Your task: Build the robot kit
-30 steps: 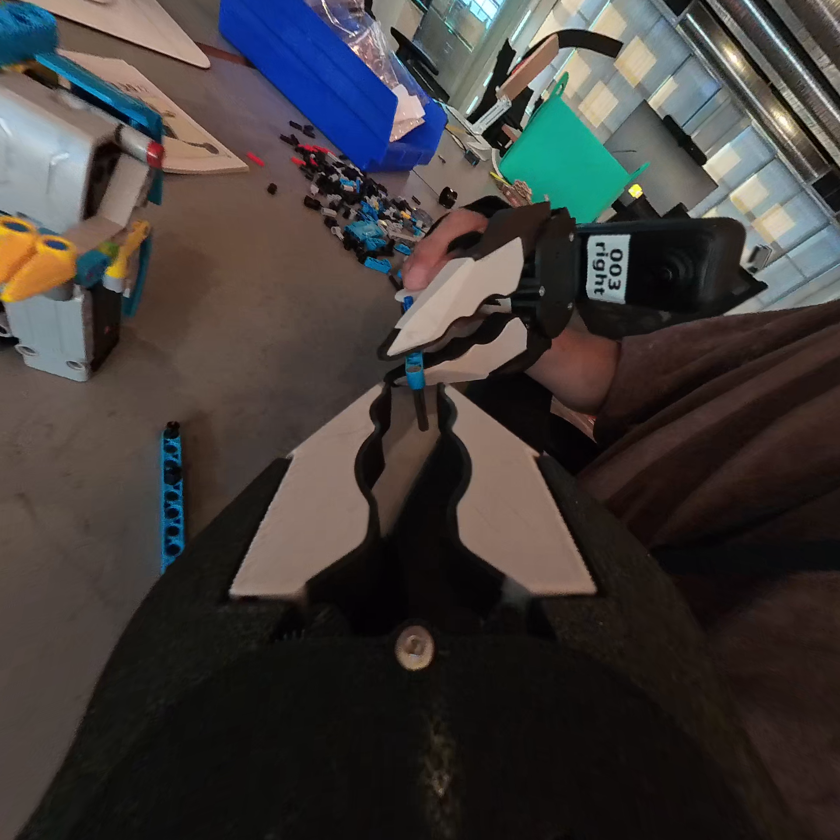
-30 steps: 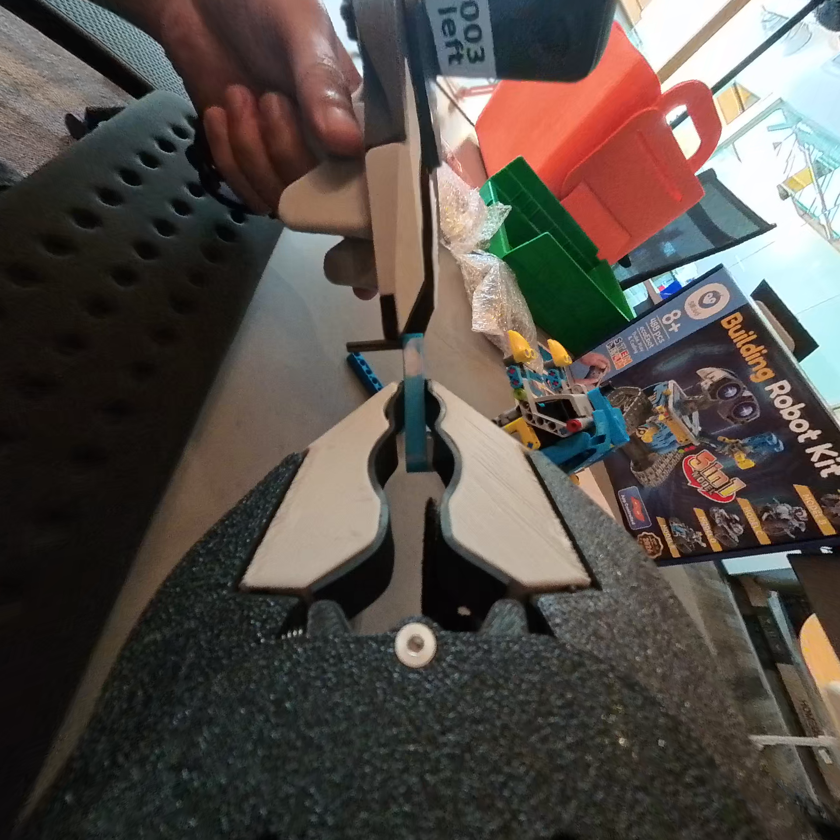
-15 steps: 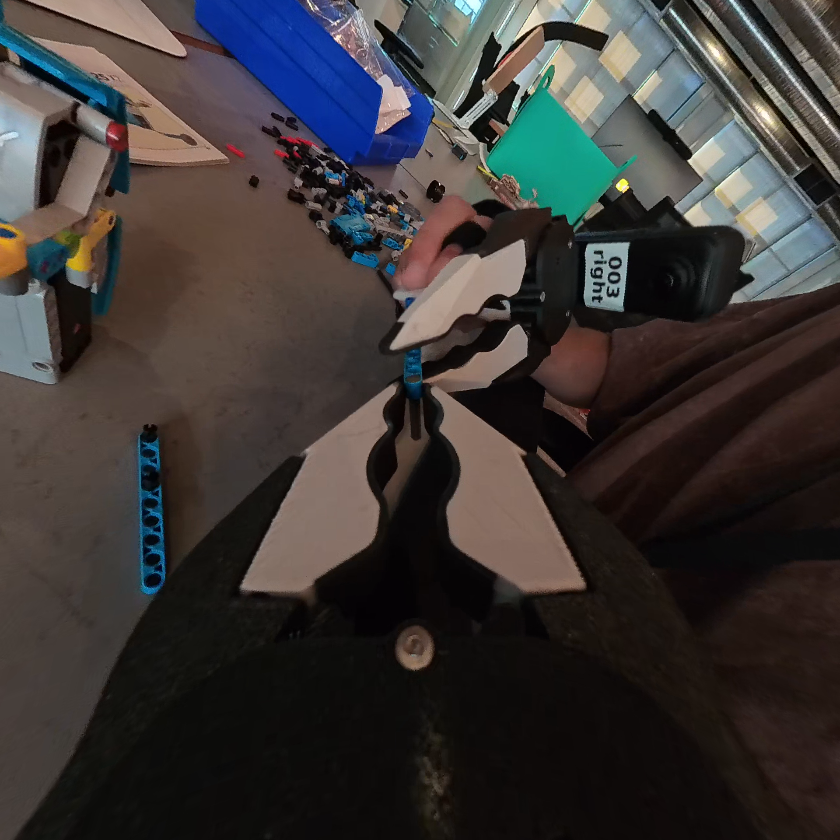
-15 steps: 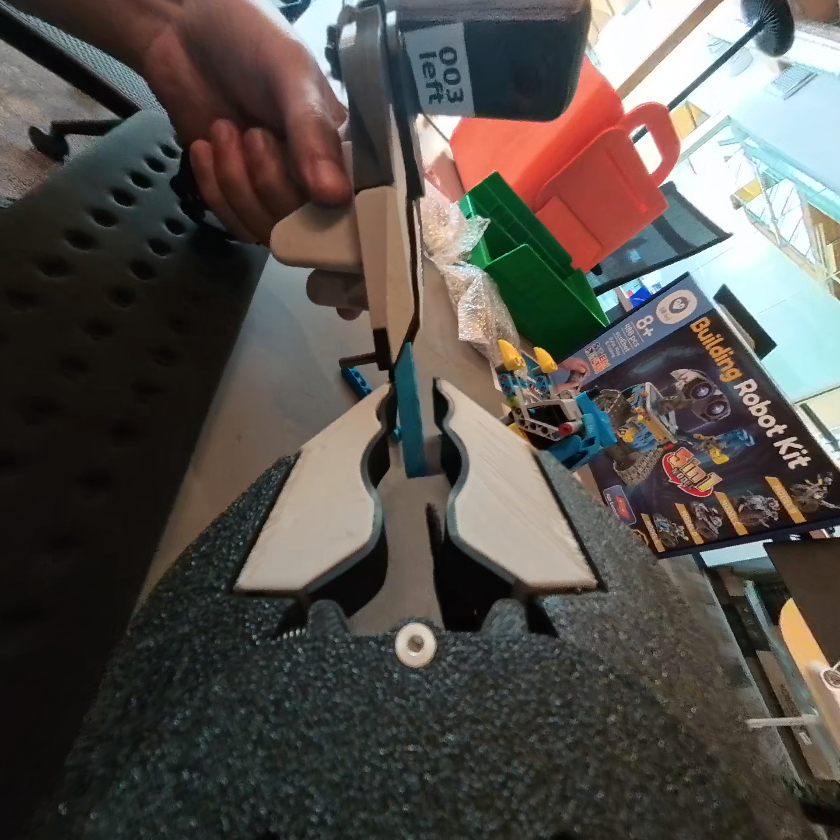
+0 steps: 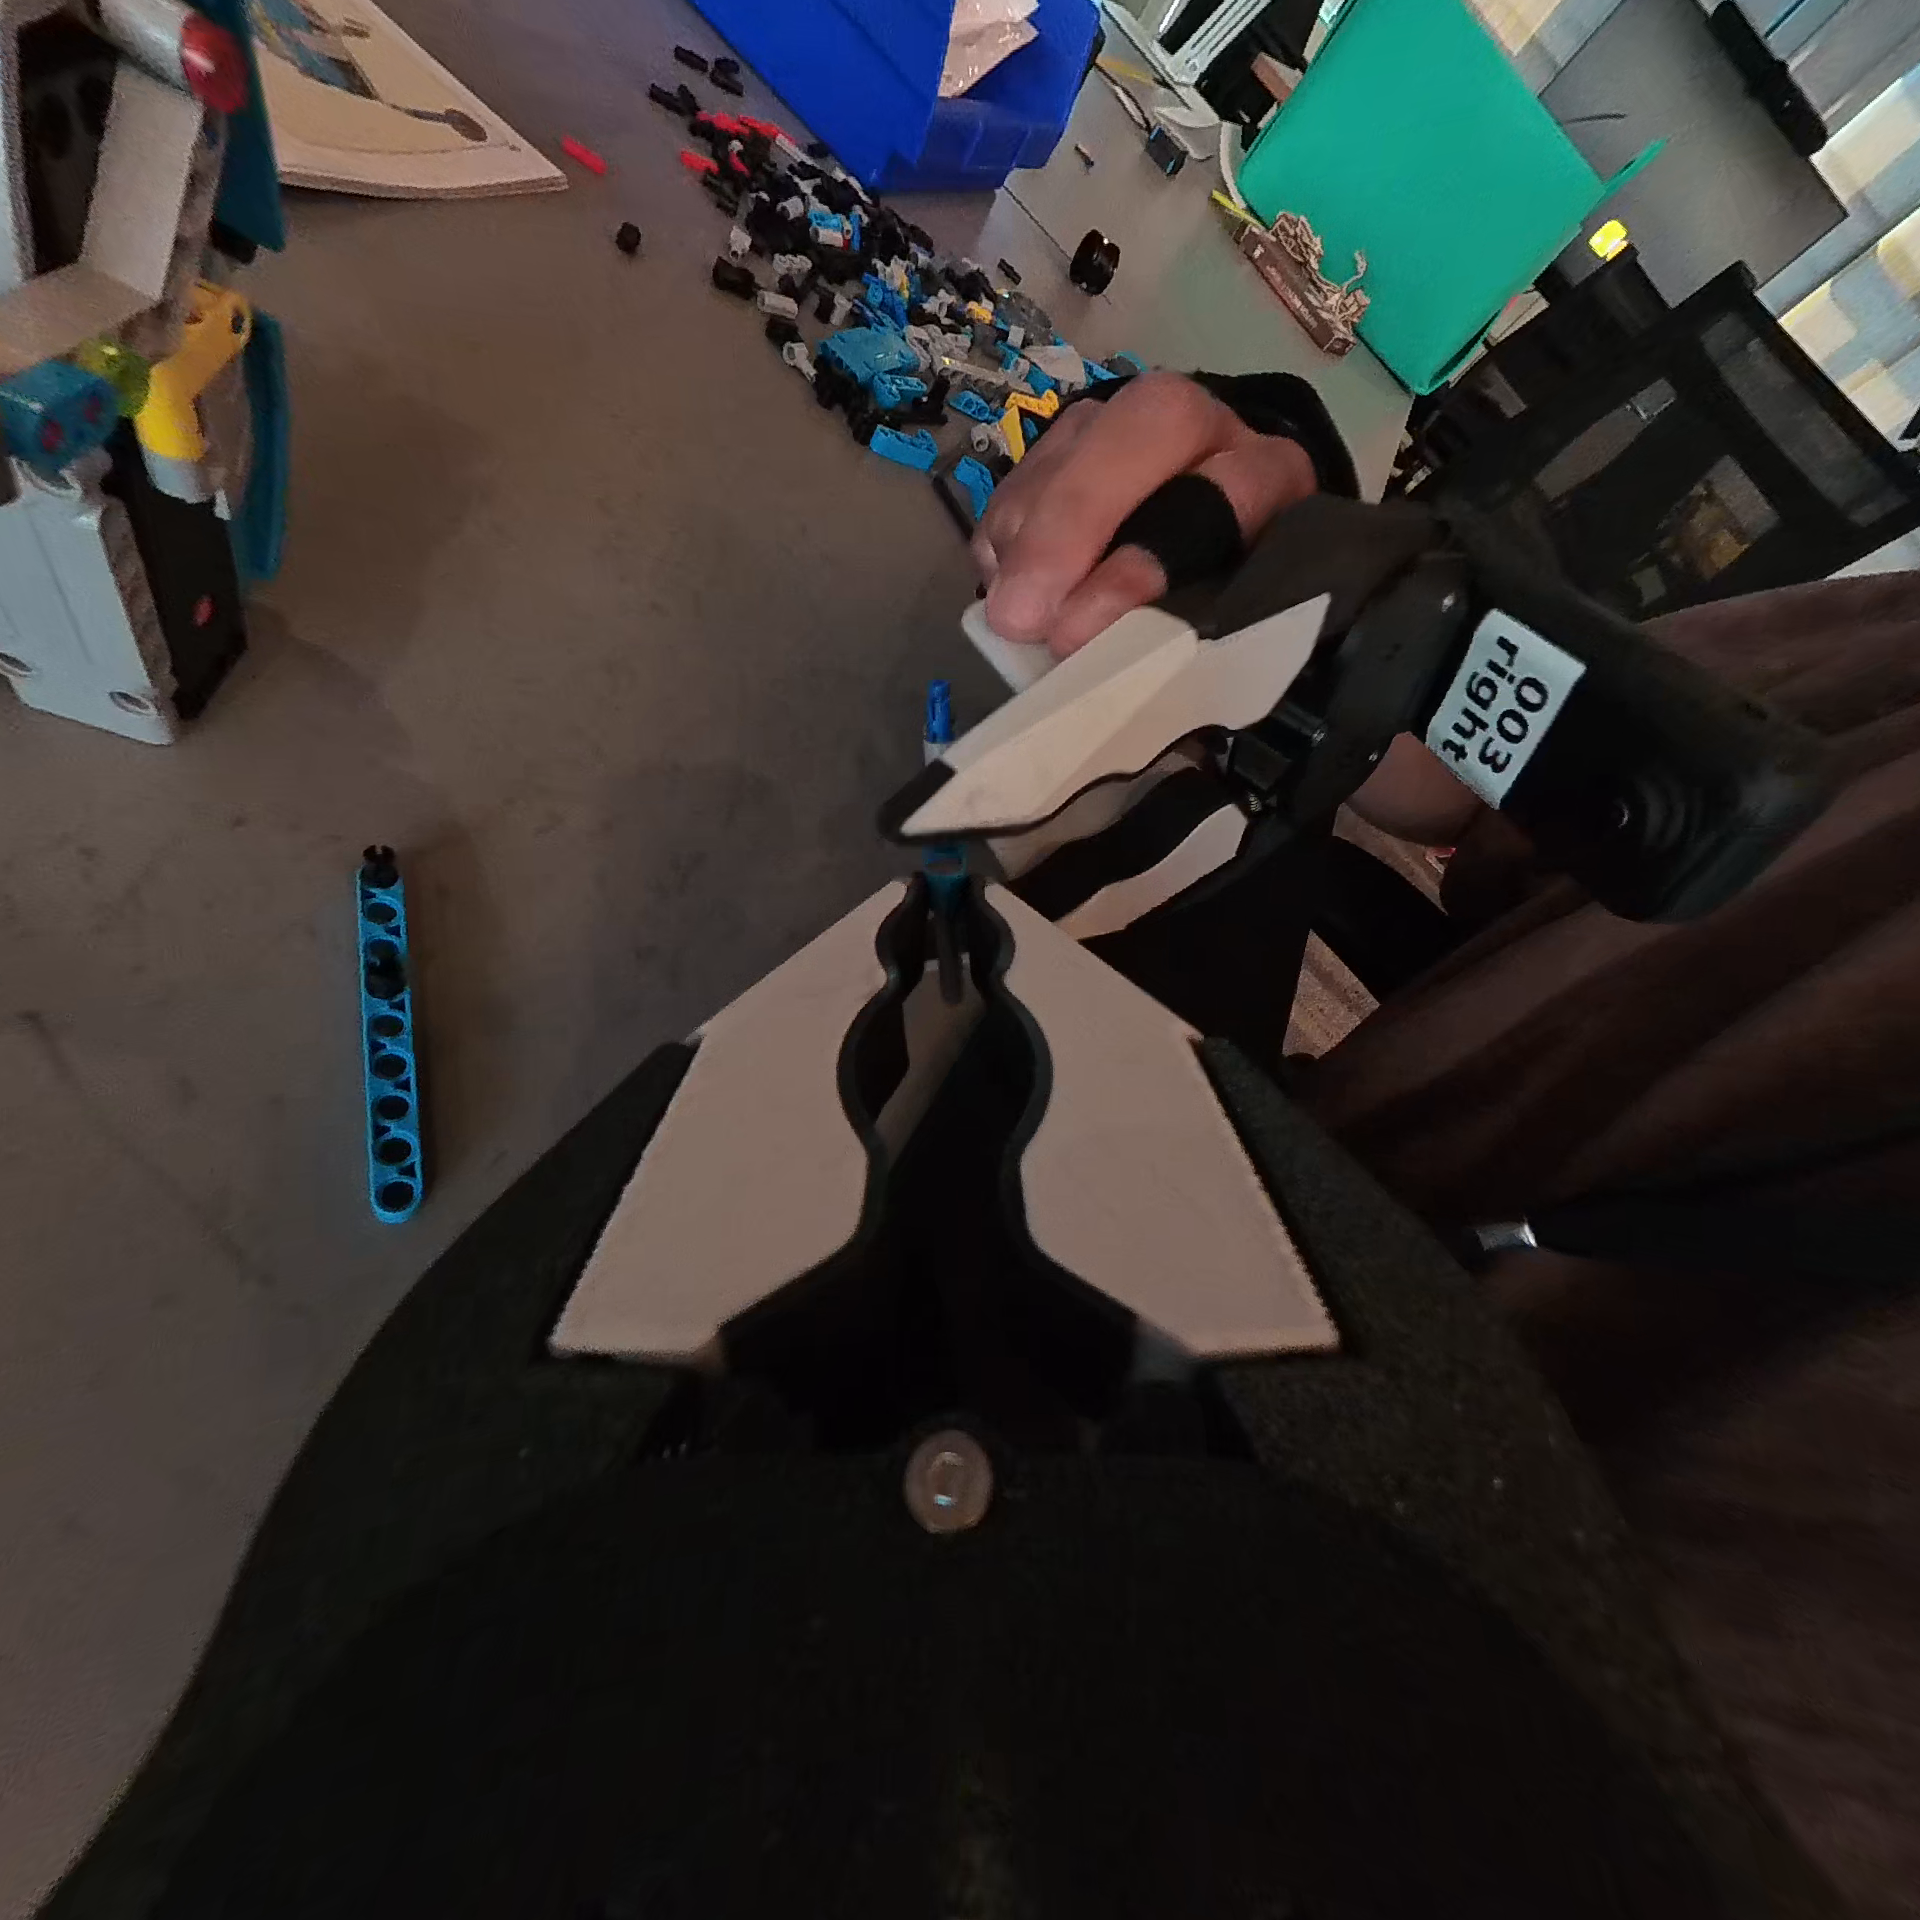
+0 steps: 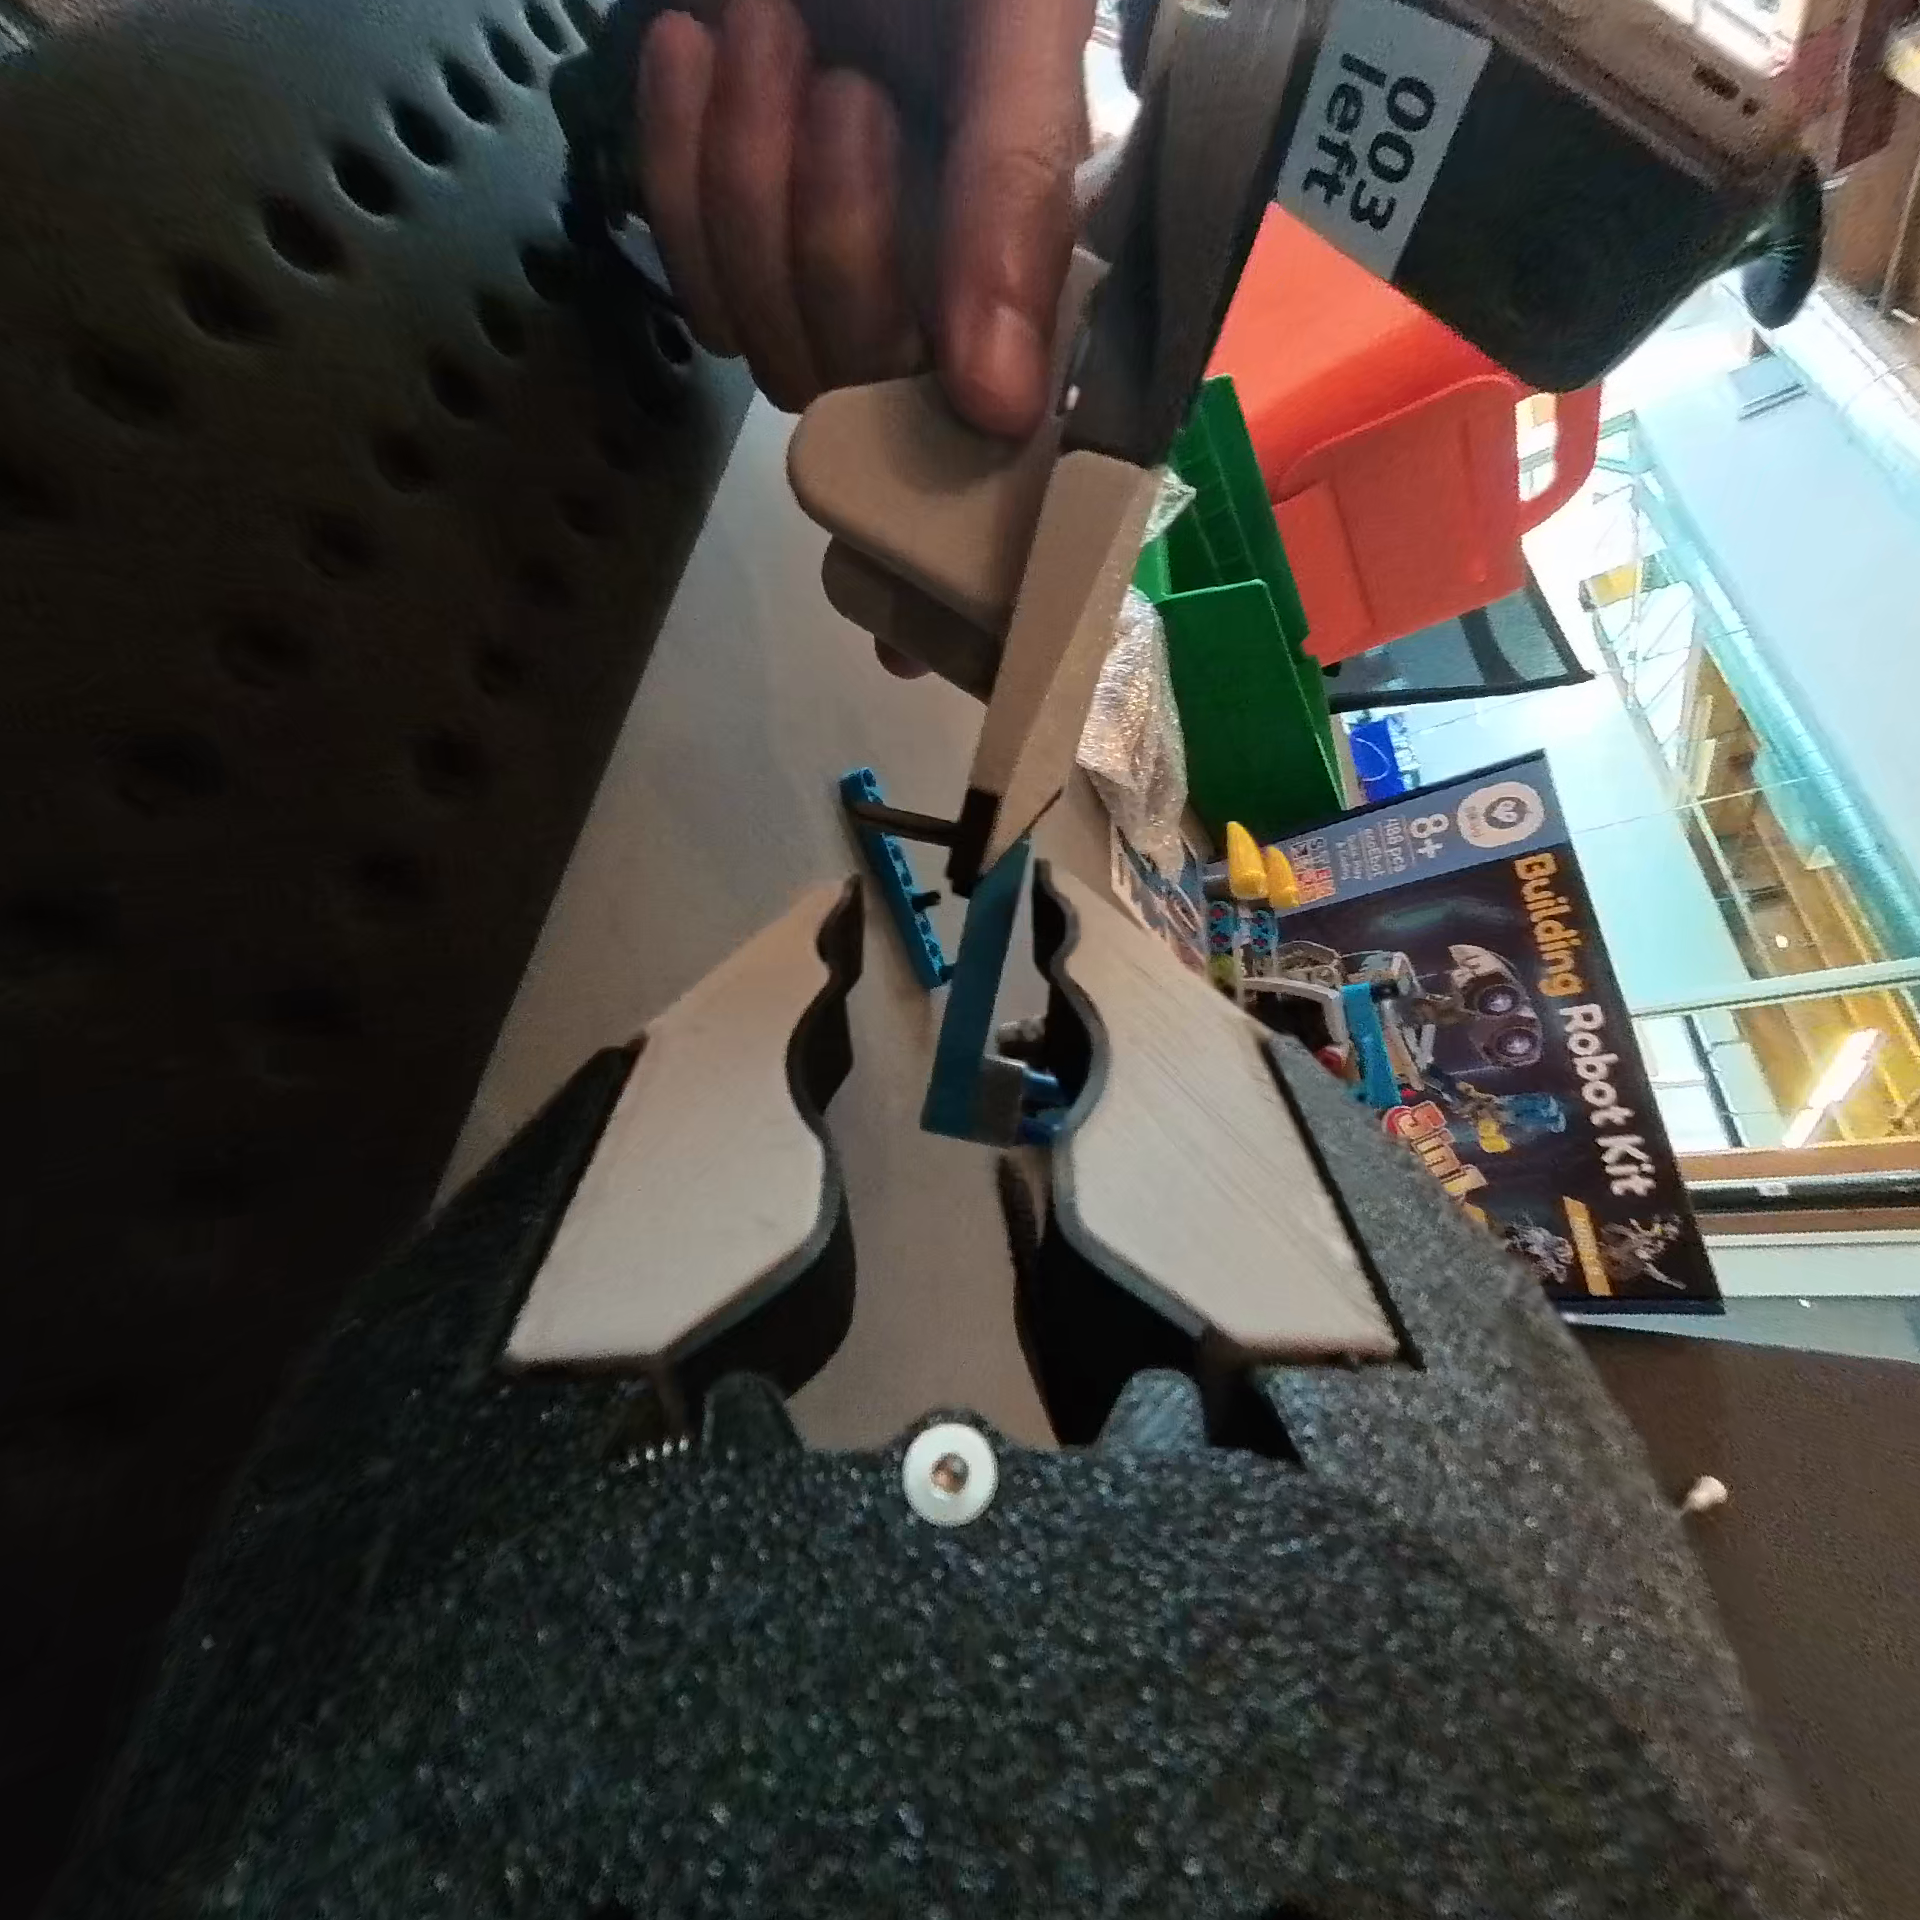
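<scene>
Grey tabletop (image 5: 582, 582), cluttered. On it, seen from the left wrist view: a loose pile of small black, blue and yellow building parts (image 5: 883, 312), a blue bin (image 5: 883, 94) behind the pile, a printed sheet (image 5: 384, 114), a partly built toy robot model (image 5: 114, 436) at far left, and a green panel (image 5: 1423, 177) farther back. A blue holed beam (image 5: 388, 1039) lies flat on the table, well left of the left gripper. The right wrist view shows a printed kit box (image 6: 1475, 1039), green bins (image 6: 1236, 644), an orange case (image 6: 1382, 468) and a perforated dark chair back (image 6: 260, 520); bright windows beyond.

Left gripper (image 5: 943, 894): fingers pressed together, pinching a thin black axle (image 5: 948, 961) with a small blue connector (image 5: 943, 862) at its tip.

Right gripper (image 6: 948, 894): fingers spread, with a clear gap. A blue plate piece (image 6: 971, 1029) with a grey and blue pin part sits between them, leaning against the right finger; the left finger is apart from it. The plate's top end is touching or just beside the left gripper's tips; cannot tell which. Each gripper is held in a person's hand (image 5: 1101, 520).
</scene>
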Available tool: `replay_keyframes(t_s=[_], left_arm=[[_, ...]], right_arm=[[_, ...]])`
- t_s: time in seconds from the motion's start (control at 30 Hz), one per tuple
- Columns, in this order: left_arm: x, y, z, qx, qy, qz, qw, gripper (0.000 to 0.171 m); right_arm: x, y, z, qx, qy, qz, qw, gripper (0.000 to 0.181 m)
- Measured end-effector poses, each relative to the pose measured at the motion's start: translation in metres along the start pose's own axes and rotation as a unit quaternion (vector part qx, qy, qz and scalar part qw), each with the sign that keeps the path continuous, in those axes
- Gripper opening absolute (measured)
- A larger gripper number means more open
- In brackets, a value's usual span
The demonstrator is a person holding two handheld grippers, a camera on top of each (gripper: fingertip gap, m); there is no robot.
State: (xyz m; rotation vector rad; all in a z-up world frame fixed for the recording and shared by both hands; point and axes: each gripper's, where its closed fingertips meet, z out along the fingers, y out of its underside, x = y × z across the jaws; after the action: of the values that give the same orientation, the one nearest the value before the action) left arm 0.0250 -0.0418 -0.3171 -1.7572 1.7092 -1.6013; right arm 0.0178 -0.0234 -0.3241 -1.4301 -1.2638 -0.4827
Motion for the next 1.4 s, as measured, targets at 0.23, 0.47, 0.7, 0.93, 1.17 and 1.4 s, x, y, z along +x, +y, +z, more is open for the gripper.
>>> replay_keyframes(t_s=[0.23, 0.47, 0.7, 0.93, 1.17, 1.4], left_arm=[[-0.010, 0.006, -0.002, -0.013, -0.035, 0.015, 0.999, 0.005], [-0.022, -0.014, -0.018, 0.057, -0.043, -0.005, 0.997, 0.006], [-0.041, -0.027, -0.038, 0.133, -0.021, -0.066, 0.989, 0.007], [-0.045, -0.028, -0.040, 0.142, -0.037, -0.062, 0.987, 0.007], [-0.058, -0.037, -0.043, 0.168, -0.047, -0.085, 0.981, 0.007], [-0.055, -0.032, -0.040, 0.150, -0.033, -0.087, 0.984, 0.007]], right_arm=[[-0.014, -0.008, 0.006, 0.007, -0.044, 0.060, 0.997, 0.045], [0.035, 0.004, -0.006, 0.037, 0.012, 0.182, 0.983, 0.055], [0.090, 0.112, -0.016, -0.057, 0.098, 0.409, 0.906, 0.059], [0.070, 0.176, -0.021, -0.120, 0.043, 0.564, 0.816, 0.059], [0.065, 0.199, -0.027, -0.182, 0.054, 0.542, 0.818, 0.054], [0.060, 0.188, -0.022, -0.156, 0.028, 0.559, 0.814, 0.048]])
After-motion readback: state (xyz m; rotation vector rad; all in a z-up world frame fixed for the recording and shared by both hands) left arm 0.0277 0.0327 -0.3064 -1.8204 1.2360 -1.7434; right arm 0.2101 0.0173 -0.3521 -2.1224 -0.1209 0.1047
